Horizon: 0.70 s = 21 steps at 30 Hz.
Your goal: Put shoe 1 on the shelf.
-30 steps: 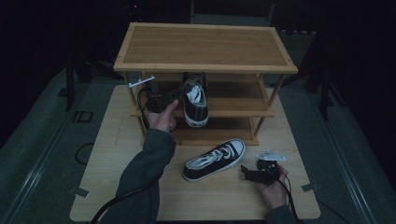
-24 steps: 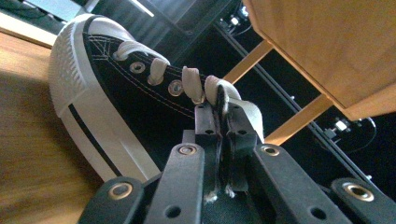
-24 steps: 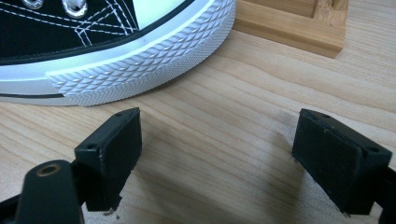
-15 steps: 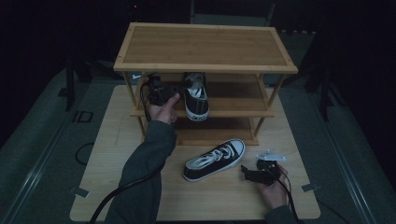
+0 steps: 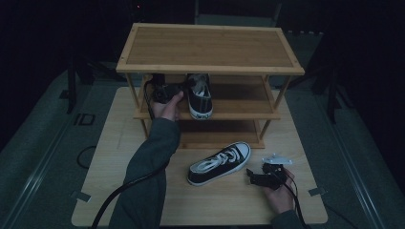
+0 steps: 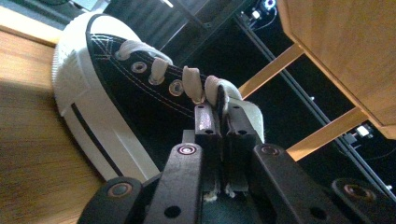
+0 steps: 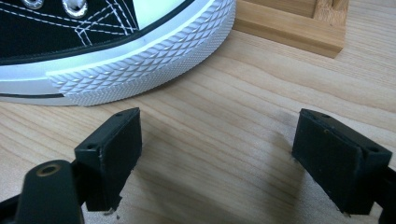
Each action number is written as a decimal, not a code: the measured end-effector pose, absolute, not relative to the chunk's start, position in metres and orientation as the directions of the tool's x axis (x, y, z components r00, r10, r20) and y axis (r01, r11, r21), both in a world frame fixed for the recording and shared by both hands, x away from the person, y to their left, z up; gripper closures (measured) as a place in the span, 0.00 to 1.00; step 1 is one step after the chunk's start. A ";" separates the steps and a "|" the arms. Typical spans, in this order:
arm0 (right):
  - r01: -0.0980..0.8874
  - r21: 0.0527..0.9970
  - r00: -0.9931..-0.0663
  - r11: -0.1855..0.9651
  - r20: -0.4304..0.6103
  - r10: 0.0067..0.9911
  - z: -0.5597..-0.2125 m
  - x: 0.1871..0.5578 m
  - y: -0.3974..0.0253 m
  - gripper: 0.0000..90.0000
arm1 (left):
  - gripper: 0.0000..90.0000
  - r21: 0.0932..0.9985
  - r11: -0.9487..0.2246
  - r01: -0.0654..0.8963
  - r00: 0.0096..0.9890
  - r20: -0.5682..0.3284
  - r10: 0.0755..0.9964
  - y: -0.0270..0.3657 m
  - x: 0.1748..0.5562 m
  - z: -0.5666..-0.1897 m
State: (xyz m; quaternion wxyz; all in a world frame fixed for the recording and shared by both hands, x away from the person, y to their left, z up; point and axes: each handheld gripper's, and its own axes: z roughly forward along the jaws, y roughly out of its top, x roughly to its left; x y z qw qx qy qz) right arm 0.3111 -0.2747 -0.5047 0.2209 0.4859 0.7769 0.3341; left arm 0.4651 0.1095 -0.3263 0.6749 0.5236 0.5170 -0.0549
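Note:
A black canvas sneaker with a white sole [image 5: 199, 98] stands on the middle shelf of a wooden shoe rack [image 5: 210, 47], toe toward me. My left gripper [image 5: 183, 88] reaches in from the shoe's left. In the left gripper view the sneaker [image 6: 112, 102] lies close, and the left gripper [image 6: 217, 119] is shut on its tongue by the top lace. The matching sneaker [image 5: 219, 163] lies on the table in front of the rack. My right gripper [image 5: 253, 175] rests open just right of its toe. In the right gripper view this gripper [image 7: 224, 154] sits low over the table beside the ribbed toe [image 7: 135, 65].
The rack's bottom rail [image 7: 289, 25] lies just beyond the right gripper. The rack's top shelf and bottom shelf [image 5: 219, 138] are bare. The light wooden table [image 5: 119, 143] has free room left of the rack and along the front edge. A cable [image 5: 114, 195] trails from the left sleeve.
My left gripper has moved right and deeper under the top shelf, carrying the sneaker a little further onto the middle shelf. The right gripper and the floor sneaker have stayed put.

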 end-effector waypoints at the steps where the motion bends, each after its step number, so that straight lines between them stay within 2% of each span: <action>1: 0.607 0.734 -0.431 0.305 -0.019 0.902 -0.505 0.311 -0.275 0.17 | 0.96 0.650 0.440 0.619 0.461 -0.755 0.467 0.111 0.465 -0.327; 5: 0.608 0.734 -0.430 0.304 -0.018 0.902 -0.505 0.311 -0.275 0.17 | 0.94 0.645 0.435 0.628 0.457 -0.759 0.465 0.115 0.463 -0.331; 7: 0.608 0.734 -0.431 0.305 -0.018 0.902 -0.505 0.311 -0.275 0.17 | 0.88 0.669 0.390 0.633 0.490 -0.736 0.467 0.120 0.462 -0.336; 10: 0.608 0.733 -0.430 0.305 -0.018 0.902 -0.505 0.311 -0.275 0.17 | 0.82 0.631 0.465 0.621 0.443 -0.772 0.456 0.116 0.459 -0.337; 12: 0.608 0.734 -0.430 0.303 -0.017 0.903 -0.505 0.311 -0.275 0.17 | 0.77 0.629 0.475 0.615 0.445 -0.774 0.450 0.116 0.455 -0.338; 21: 0.608 0.734 -0.430 0.304 -0.018 0.903 -0.505 0.311 -0.275 0.17 | 0.68 0.617 0.515 0.596 0.447 -0.787 0.425 0.118 0.441 -0.350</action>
